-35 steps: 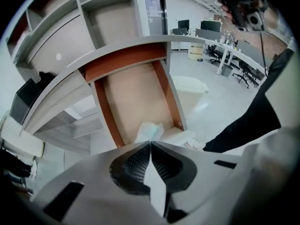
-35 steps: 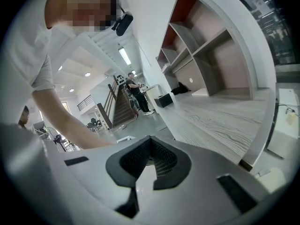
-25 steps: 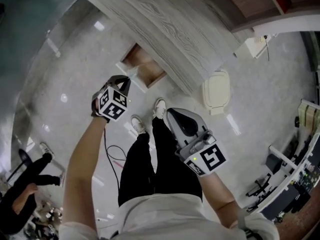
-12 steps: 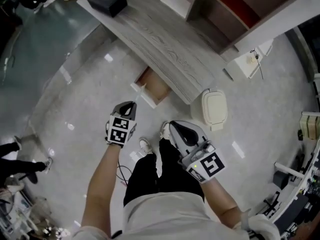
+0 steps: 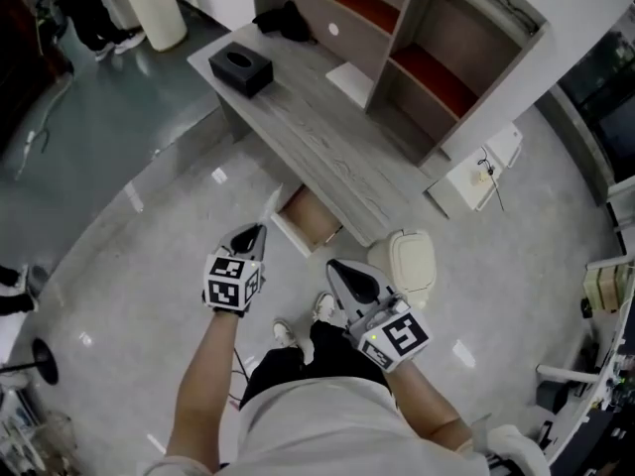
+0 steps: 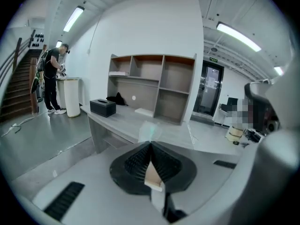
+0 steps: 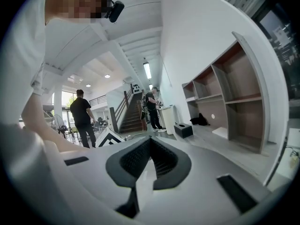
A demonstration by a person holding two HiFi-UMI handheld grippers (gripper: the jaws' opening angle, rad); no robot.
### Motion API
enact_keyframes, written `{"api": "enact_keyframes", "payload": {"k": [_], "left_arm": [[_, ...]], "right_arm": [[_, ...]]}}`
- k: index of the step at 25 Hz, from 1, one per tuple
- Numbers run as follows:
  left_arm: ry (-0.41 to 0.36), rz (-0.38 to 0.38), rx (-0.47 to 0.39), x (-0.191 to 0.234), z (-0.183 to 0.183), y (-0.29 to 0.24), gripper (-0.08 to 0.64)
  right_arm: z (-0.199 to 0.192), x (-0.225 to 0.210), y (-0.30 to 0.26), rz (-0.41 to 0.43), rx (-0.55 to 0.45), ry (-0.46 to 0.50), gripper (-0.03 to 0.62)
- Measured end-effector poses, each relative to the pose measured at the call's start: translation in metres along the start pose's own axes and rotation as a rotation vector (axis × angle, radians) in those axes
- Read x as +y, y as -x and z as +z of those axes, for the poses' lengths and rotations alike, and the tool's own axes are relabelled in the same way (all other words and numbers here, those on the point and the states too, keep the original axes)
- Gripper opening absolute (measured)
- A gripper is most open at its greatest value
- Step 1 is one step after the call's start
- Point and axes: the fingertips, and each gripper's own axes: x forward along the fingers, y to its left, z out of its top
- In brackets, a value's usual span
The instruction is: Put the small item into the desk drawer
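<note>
Holding small item [image 6: 153,175], a thin flat packet, pinched in closed left gripper [image 5: 256,234], pointed at open desk drawer [image 5: 310,216] under desk [image 5: 327,142], probably for drop-in. Right gripper [image 5: 347,274] shut, empty, likely free for closing drawer.

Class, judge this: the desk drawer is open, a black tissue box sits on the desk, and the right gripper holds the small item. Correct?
No: the left gripper holds the small item, as the left gripper view shows; the right gripper is shut, empty. The rest stands.
</note>
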Motion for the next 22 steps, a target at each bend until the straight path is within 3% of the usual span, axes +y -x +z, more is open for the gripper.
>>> {"api": "enact_keyframes", "payload": {"k": [9,22], "left_arm": [[-0.028,0.014,-0.125,0.002,0.054,0.063,0.019],[0.032,0.091,-0.322,0.027,0.128,0.127,0.02]], "right_arm": [[0.04,0.032,-0.012,0.046,-0.049,0.076,0.021],[0.085,0.04,-0.033,0.102,-0.095,0.14,0.021]]}}
